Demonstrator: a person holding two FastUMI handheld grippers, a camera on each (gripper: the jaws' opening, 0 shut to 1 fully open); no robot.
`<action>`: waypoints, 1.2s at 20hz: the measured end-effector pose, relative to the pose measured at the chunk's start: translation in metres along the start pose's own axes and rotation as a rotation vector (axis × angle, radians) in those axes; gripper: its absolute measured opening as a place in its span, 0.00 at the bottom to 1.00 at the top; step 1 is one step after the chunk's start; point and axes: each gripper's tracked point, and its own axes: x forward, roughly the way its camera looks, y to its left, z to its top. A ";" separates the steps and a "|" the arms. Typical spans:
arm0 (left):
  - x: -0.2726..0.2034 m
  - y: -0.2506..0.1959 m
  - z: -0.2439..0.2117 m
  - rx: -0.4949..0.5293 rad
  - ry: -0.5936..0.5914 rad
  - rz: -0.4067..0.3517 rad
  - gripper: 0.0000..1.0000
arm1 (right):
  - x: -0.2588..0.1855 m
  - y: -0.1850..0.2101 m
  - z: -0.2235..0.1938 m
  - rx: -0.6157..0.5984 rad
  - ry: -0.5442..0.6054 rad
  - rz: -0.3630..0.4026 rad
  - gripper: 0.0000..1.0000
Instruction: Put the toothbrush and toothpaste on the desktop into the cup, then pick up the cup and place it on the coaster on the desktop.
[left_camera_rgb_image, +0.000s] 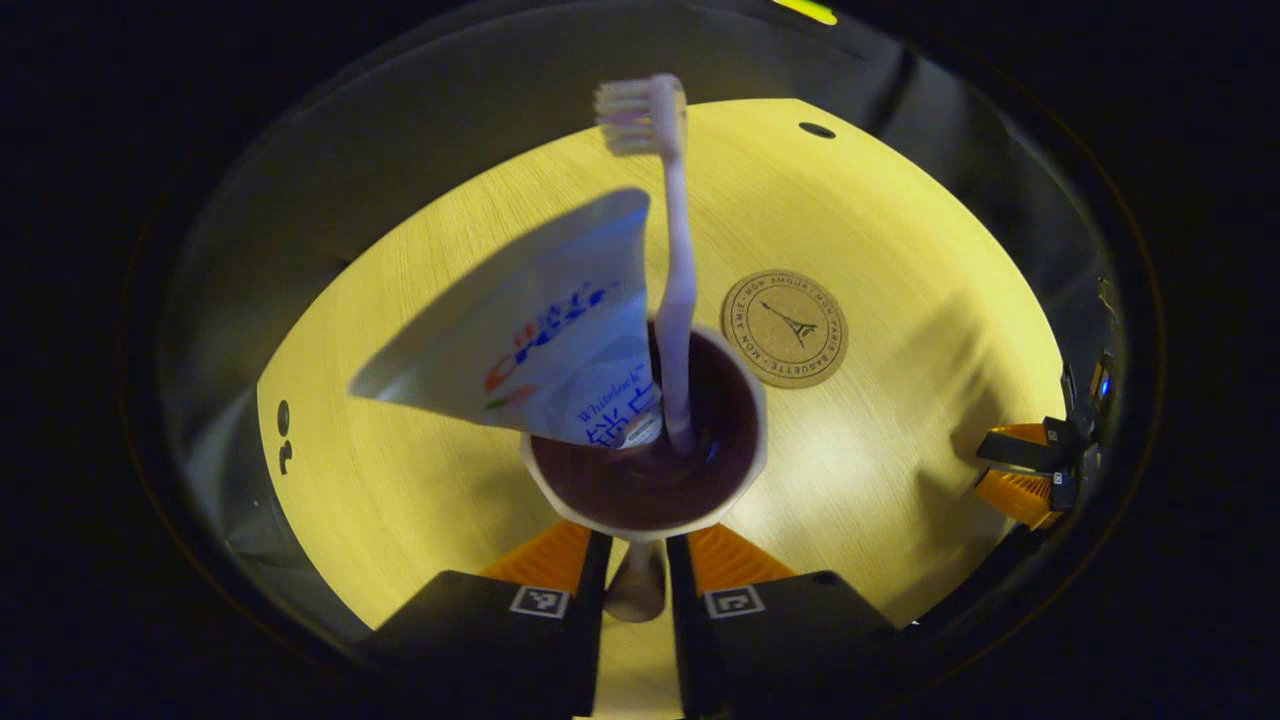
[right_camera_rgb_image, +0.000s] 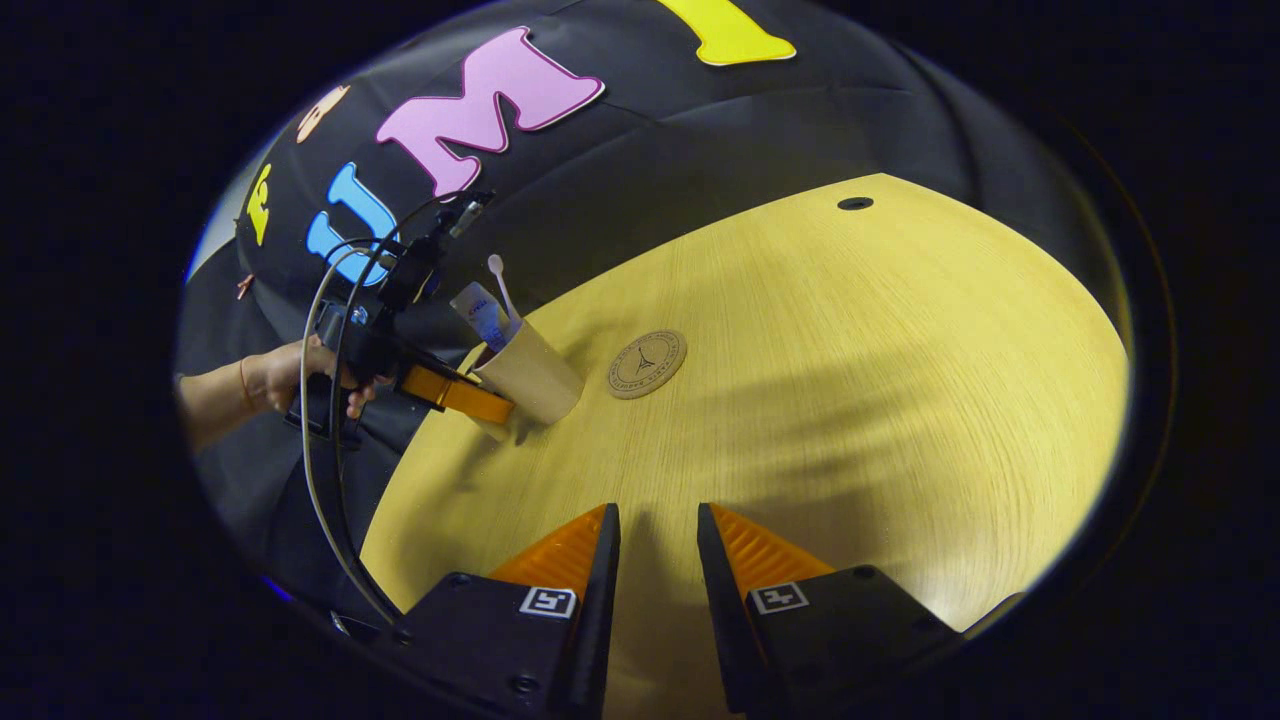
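I held the cup (left_camera_rgb_image: 645, 455) in my left gripper (left_camera_rgb_image: 640, 560), jaws pinching its lower wall from both sides, tilted and apparently raised off the table (left_camera_rgb_image: 880, 460). Toothbrush (left_camera_rgb_image: 672, 250) and toothpaste (left_camera_rgb_image: 545, 335) stood inside it, their long axes leaning away from the jaws. The coaster (left_camera_rgb_image: 785, 328) lay just beyond the cup, ahead and slightly right of my left jaws. My right gripper (right_camera_rgb_image: 655, 550) hovered well apart, jaws narrowly spread on nothing.
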 end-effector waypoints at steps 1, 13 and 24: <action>-0.001 0.000 0.004 -0.002 -0.011 -0.008 0.36 | 0.001 -0.001 0.000 0.003 0.004 -0.002 0.48; -0.018 0.000 -0.001 -0.036 -0.060 -0.019 0.26 | 0.000 0.002 -0.004 -0.007 0.009 0.011 0.48; -0.032 -0.033 0.029 0.068 -0.092 -0.028 0.30 | -0.014 -0.007 0.003 -0.019 -0.018 -0.005 0.48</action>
